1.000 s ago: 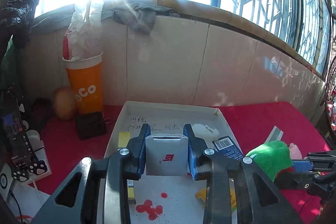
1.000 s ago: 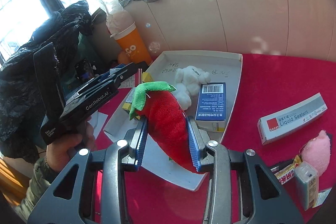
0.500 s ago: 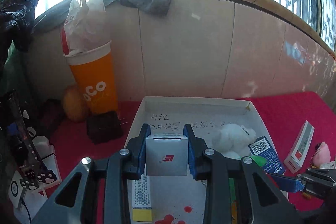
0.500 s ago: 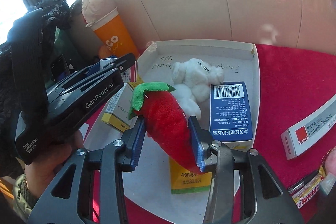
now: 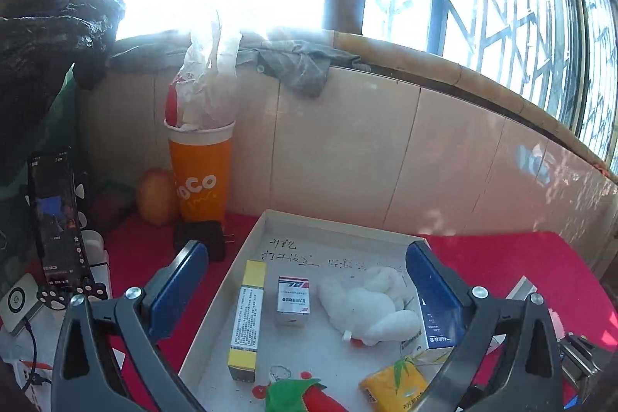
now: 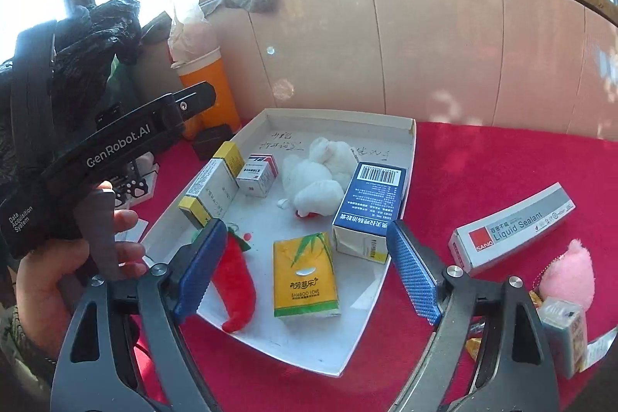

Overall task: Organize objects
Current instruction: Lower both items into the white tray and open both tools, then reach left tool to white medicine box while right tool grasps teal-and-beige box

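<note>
White tray (image 6: 409, 157) on red cloth, small box (image 5: 292, 300) and chili plush (image 6: 237, 280) inside, my left gripper (image 5: 309, 280) and right gripper (image 6: 305, 269) both opening, empty.

Perhaps five boxes (image 6: 369, 203), three plush toys (image 6: 316, 176).

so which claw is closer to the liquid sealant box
Right. The liquid sealant box lies on the red cloth just beyond the right claw, off its right finger. The left claw hangs over the white tray, jaws opening, farther away.
</note>
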`<state>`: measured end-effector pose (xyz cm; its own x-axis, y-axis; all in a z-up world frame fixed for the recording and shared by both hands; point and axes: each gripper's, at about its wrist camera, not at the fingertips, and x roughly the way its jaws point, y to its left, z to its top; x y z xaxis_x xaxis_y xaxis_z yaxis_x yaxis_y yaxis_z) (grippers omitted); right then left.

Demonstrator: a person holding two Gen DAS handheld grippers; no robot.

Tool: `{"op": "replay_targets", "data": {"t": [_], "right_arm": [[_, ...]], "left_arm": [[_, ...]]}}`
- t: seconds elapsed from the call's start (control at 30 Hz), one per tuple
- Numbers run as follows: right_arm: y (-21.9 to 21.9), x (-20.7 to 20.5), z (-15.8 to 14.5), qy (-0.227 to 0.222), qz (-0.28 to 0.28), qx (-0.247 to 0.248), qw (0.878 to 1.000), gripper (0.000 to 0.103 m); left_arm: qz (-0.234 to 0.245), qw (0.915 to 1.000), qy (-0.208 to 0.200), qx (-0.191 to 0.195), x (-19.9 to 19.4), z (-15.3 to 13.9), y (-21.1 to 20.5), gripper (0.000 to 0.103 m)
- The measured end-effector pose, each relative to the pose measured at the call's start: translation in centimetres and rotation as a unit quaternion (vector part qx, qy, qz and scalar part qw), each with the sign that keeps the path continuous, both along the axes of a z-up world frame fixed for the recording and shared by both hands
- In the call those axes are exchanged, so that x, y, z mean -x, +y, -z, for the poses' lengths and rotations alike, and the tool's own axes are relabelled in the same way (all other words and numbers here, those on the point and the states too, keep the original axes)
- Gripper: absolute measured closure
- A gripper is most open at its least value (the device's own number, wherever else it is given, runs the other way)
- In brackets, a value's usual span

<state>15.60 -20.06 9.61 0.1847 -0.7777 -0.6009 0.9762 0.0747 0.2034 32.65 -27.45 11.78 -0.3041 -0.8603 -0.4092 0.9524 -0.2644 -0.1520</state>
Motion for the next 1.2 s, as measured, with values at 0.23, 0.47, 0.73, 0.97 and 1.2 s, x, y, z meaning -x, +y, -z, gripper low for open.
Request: {"op": "replay_targets", "data": {"t": [0.23,0.47,0.73,0.97,1.2], "right_arm": [[4.9,4.1,-0.7,0.017,0.03,0.021,0.999,0.017],[10.7,14.4,-0.7,0.02,0.093,0.033,0.995,0.017],[11.5,17.0,3.2,0.103,0.045,-0.021,0.993,0.027],[8.7,16.4,5.3,0.146,0.032,-0.047,0.988,0.073],[14.7,21.5,2.0,0.026,0.11,0.032,0.993,0.077]], "left_arm": [[0.064,0.9978,0.002,-0.014,3.3,0.4,3.7,0.0],[0.188,0.9796,-0.055,-0.045,10.3,2.7,7.5,0.0],[0.319,0.9314,-0.163,-0.063,18.7,6.2,12.2,0.0],[0.331,0.9157,-0.205,-0.099,21.3,8.4,11.9,0.0],[0.358,0.9057,-0.203,-0.101,23.8,8.3,12.6,0.009]]}}
